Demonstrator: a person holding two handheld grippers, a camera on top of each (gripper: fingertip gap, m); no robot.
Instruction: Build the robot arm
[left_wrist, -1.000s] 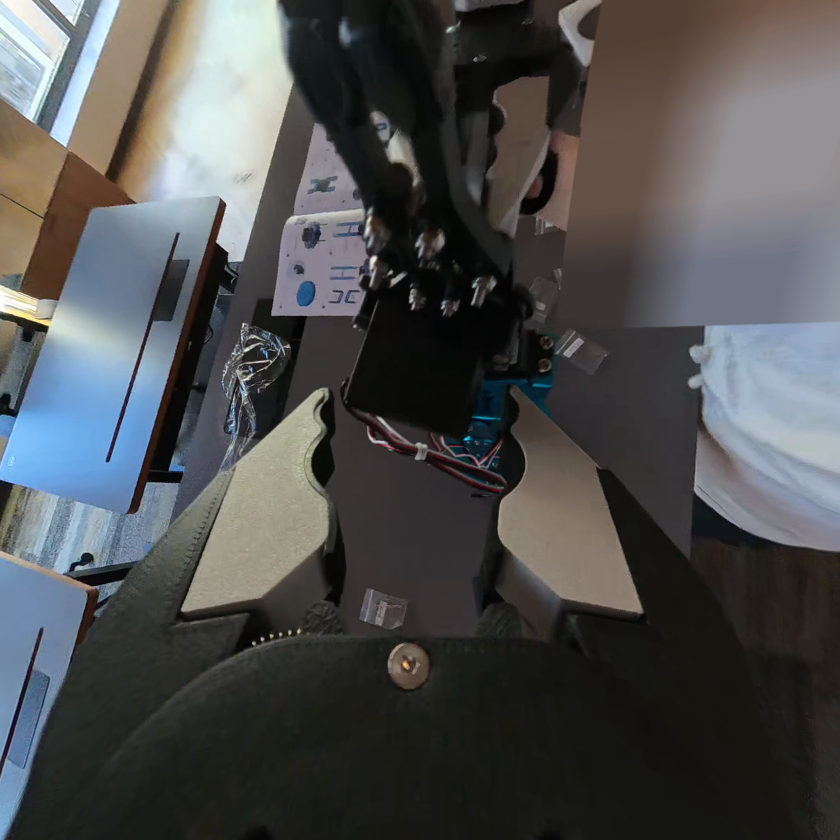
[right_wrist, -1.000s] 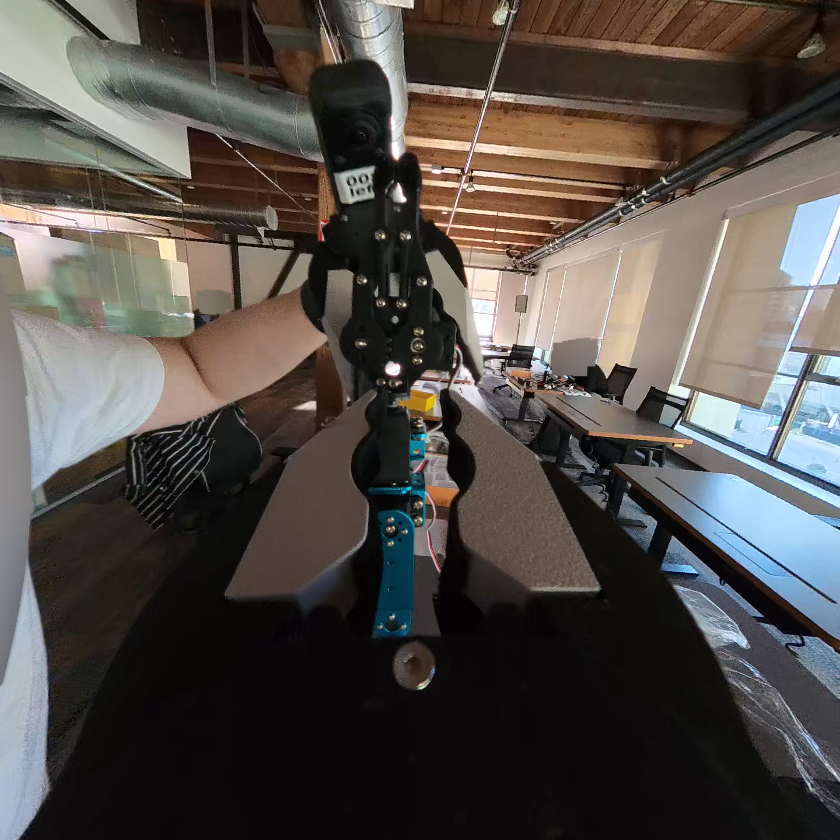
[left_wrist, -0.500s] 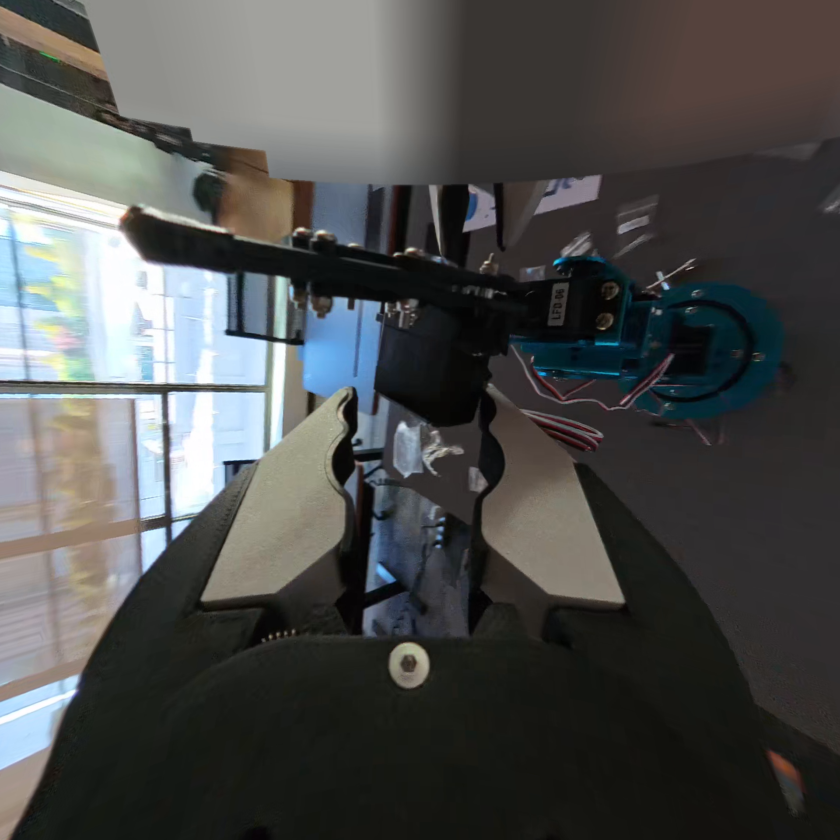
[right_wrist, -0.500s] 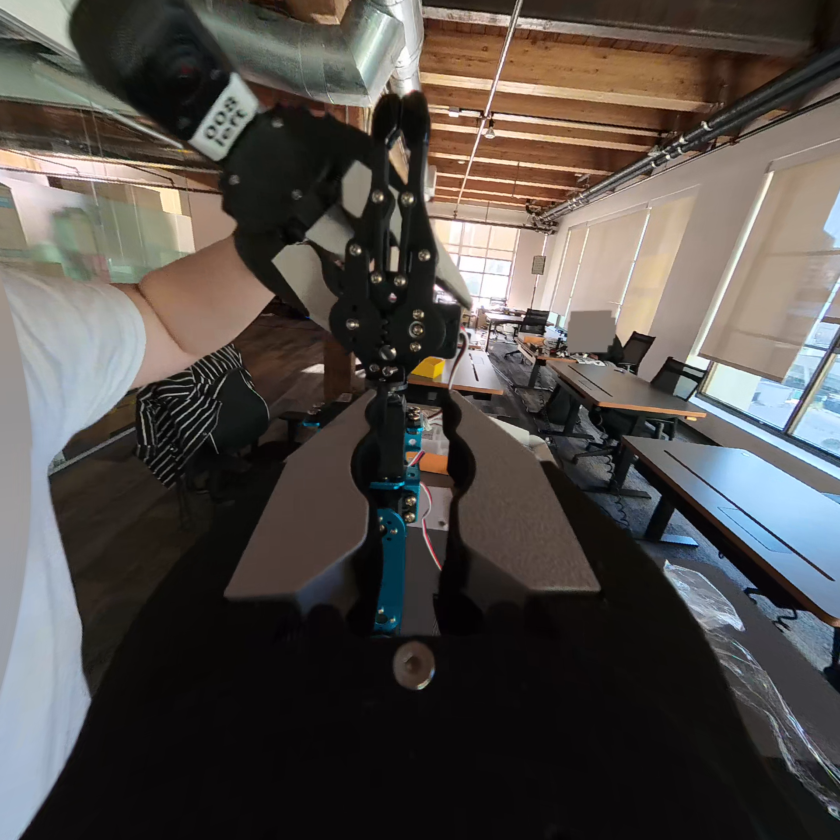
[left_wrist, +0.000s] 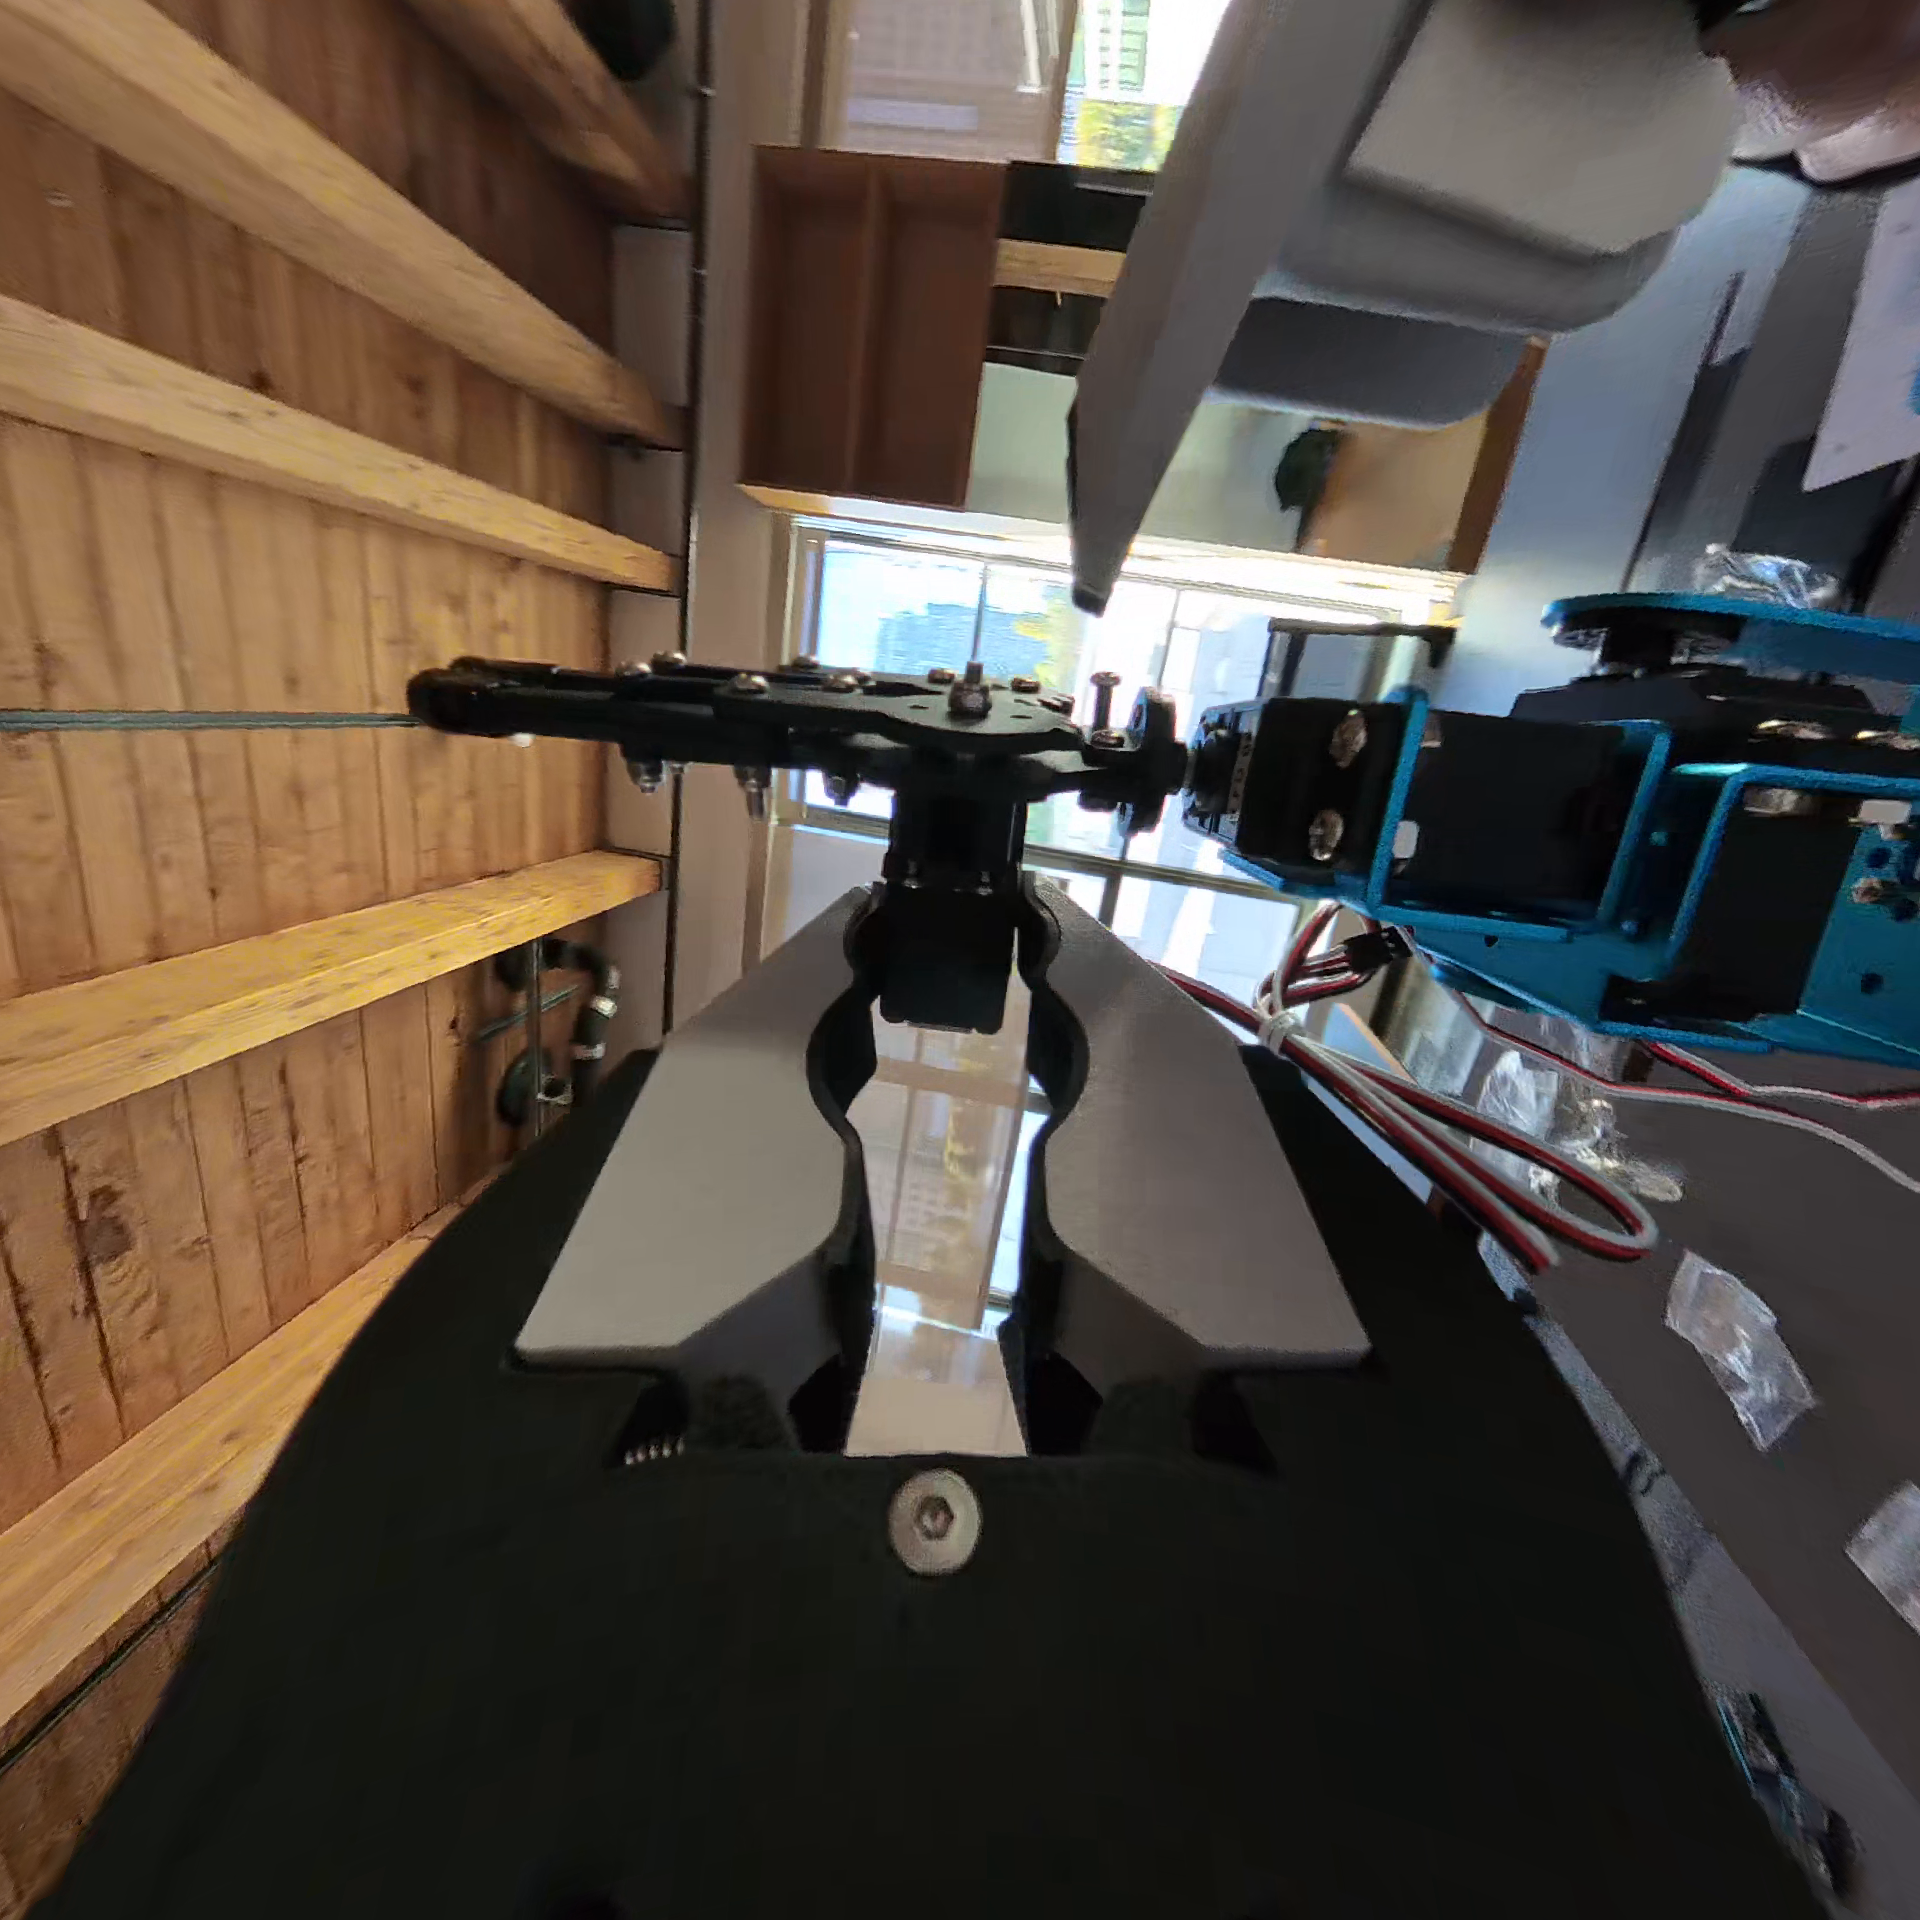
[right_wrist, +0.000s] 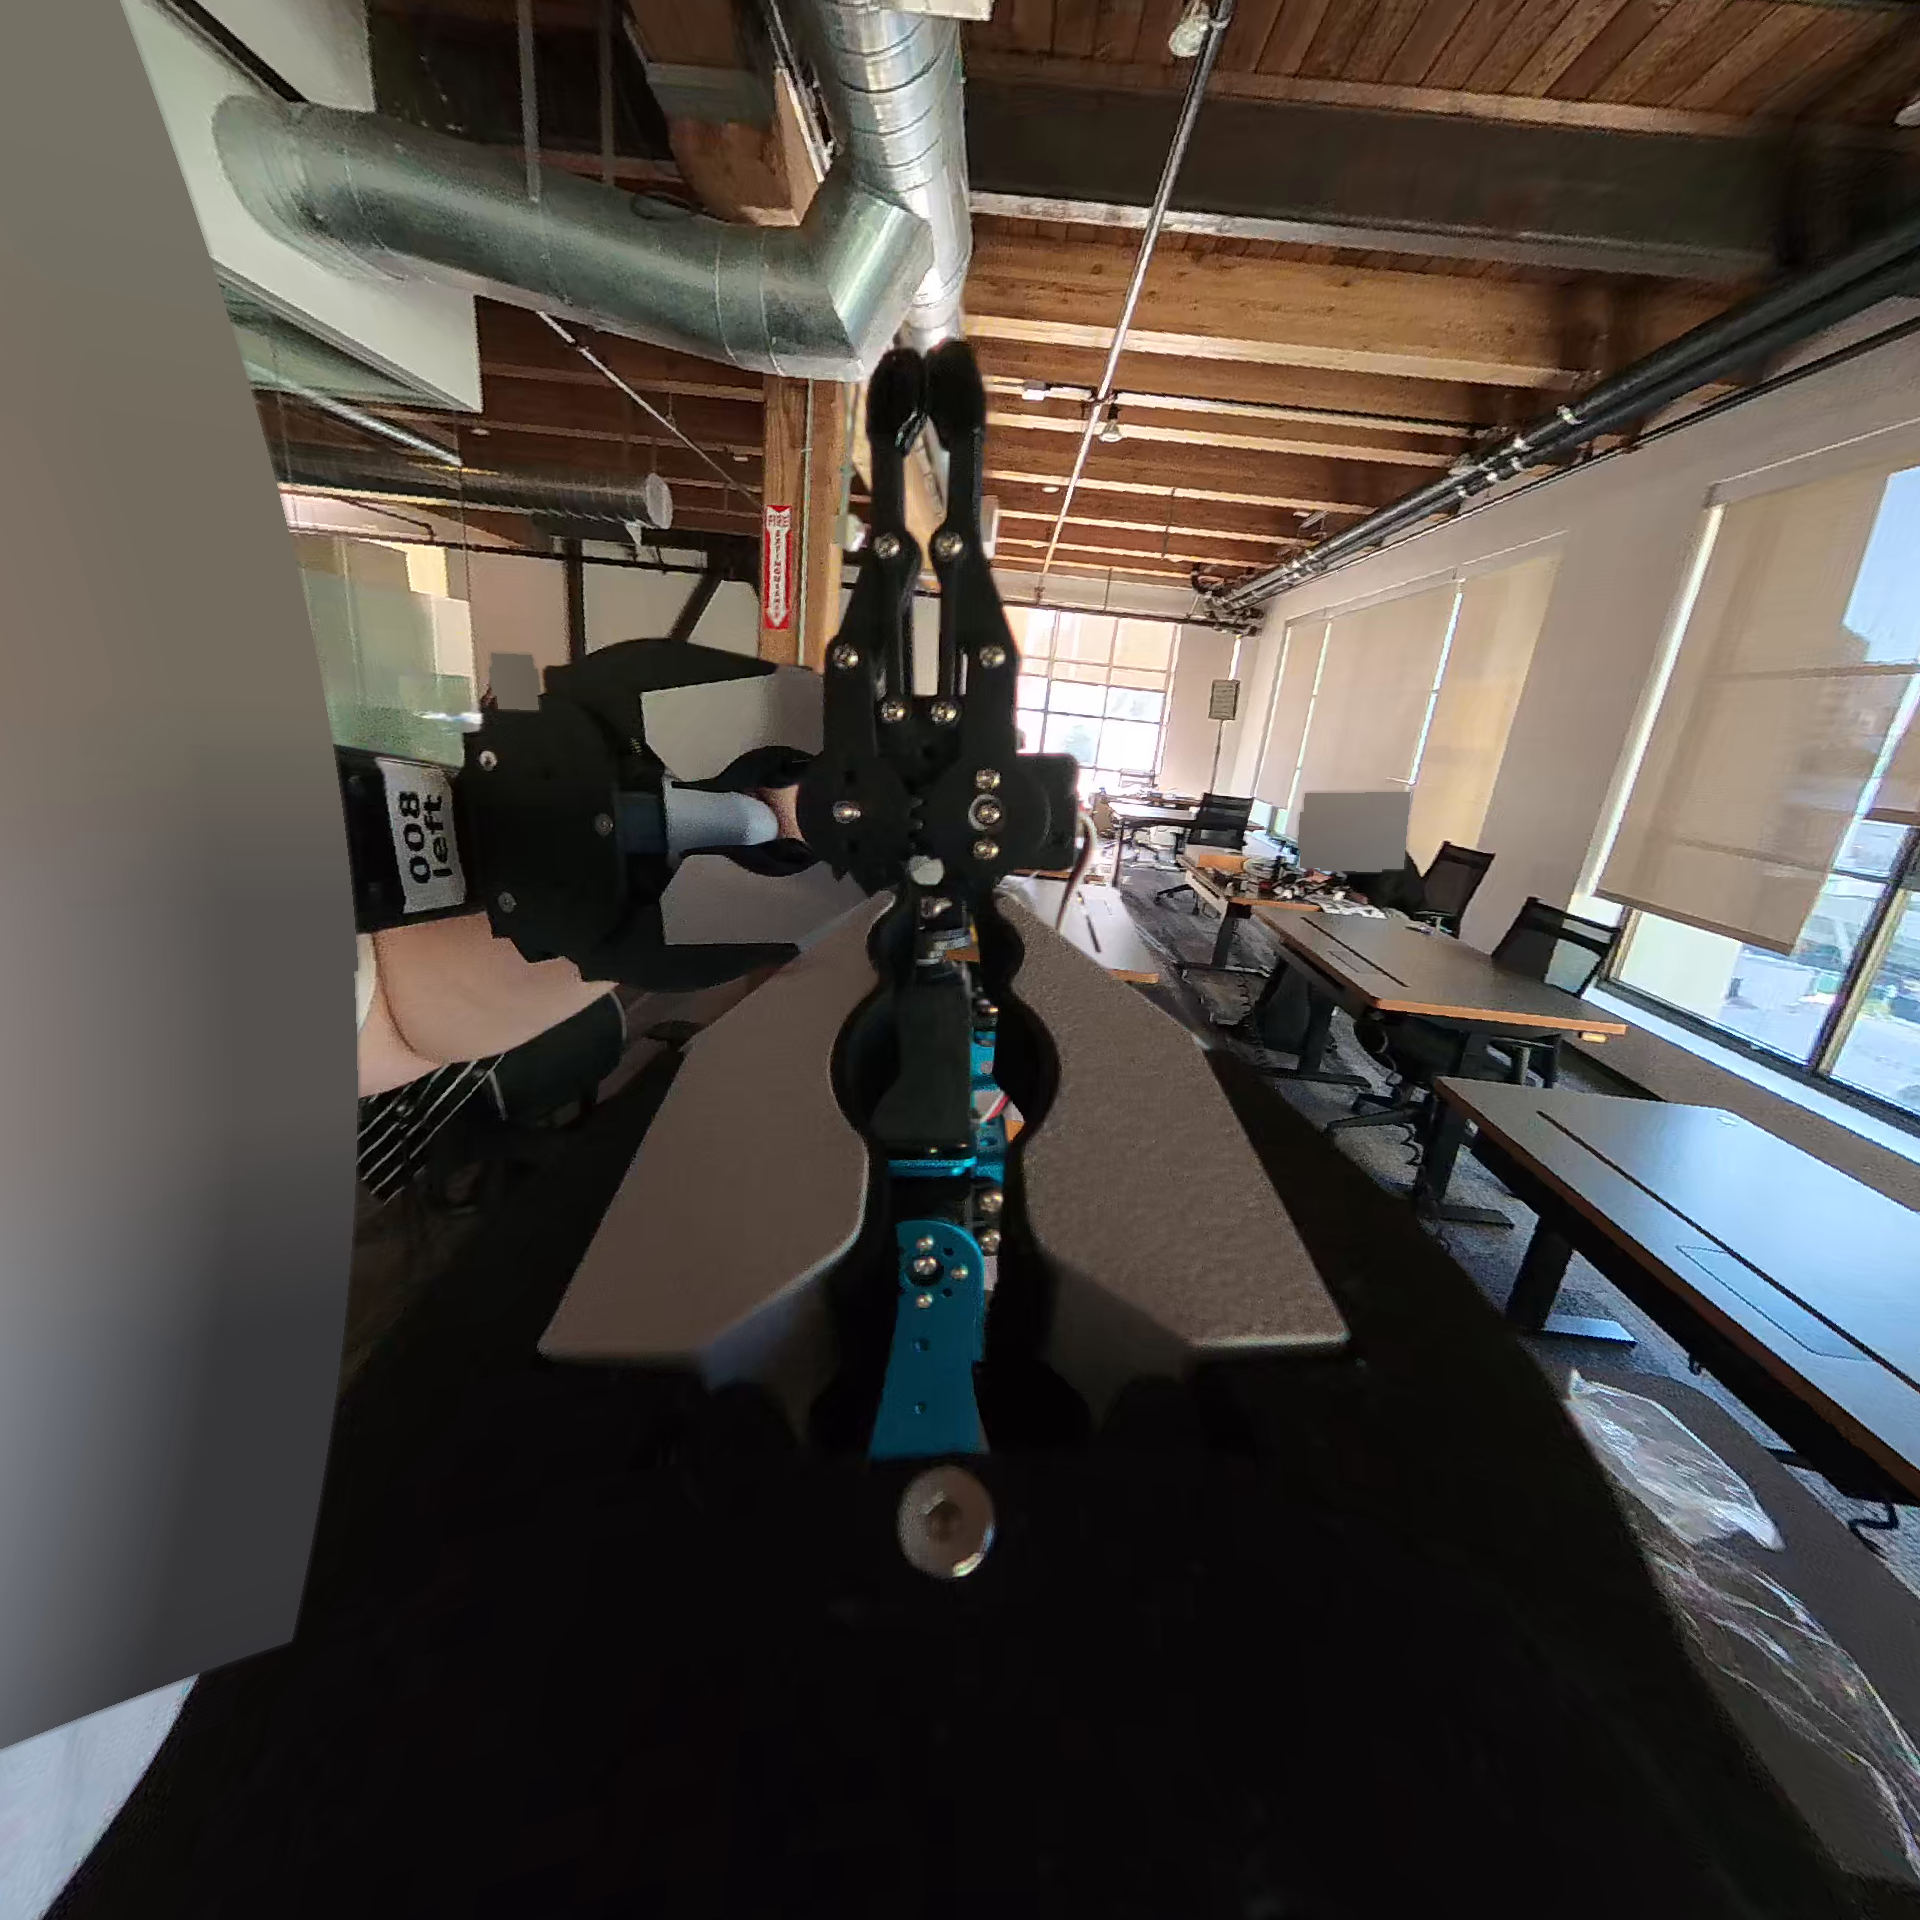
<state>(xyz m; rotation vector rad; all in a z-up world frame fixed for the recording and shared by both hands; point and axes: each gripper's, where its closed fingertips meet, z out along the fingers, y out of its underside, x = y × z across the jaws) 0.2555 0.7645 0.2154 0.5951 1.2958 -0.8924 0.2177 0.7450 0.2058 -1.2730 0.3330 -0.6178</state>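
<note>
The small blue and black robot arm (right_wrist: 928, 1340) stands between both grippers, its black claw (right_wrist: 923, 665) at 12 o'clock with tips pressed together, empty; the right gripper (right_wrist: 940, 987) clamps the arm's black servo section; the left gripper (left_wrist: 943, 940), from 9 o'clock, pinches the servo block (left_wrist: 948, 914) under the claw; wires (left_wrist: 1455, 1132) trail at 3 o'clock

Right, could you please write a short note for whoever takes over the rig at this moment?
Left gripper: shut on the black motor block under the claw, coming in from the side.
Right gripper: shut on the small robot arm below the claw, just above its blue bracket.
Claw: tips together, pointing toward the ceiling in the right wrist view.
Nearby: red, white and black wires loop from the arm; clear plastic bags lie on the dark table.
</note>
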